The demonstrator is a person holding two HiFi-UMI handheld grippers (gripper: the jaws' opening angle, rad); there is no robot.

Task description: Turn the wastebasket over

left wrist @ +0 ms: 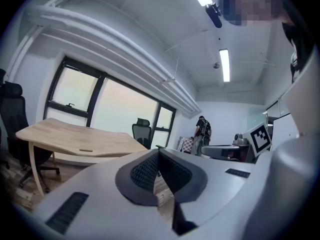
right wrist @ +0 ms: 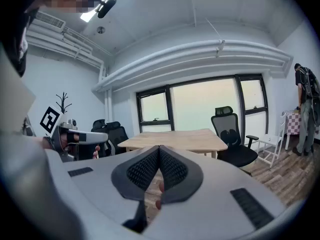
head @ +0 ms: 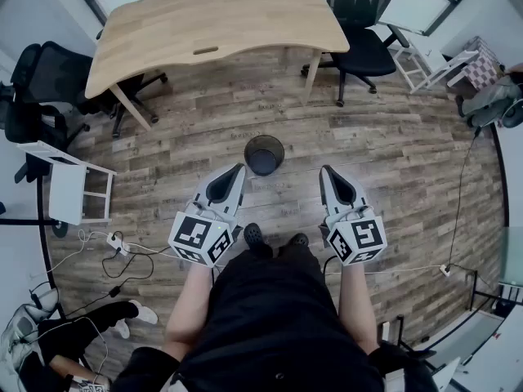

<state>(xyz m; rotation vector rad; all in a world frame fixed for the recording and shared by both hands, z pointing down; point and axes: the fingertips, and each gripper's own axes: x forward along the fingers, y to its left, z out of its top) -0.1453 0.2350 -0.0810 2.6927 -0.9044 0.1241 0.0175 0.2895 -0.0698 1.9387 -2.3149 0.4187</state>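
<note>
Head view top-down; gripper views twd desk (head: 212, 23)

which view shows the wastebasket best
The head view: the wastebasket stands upright on the floor, its open top facing the camera. Neither gripper view shows it; both show the desk instead.

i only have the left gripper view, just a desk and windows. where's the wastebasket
observer: In the head view the wastebasket stands on the wood floor, just ahead of the gap between the left gripper and the right gripper. Neither gripper is on it.
operator: is it flipped already
observer: No, it is upright, with its open mouth facing up.
operator: right gripper holding anything
observer: No, the right gripper view shows its jaws together with nothing gripped.
</note>
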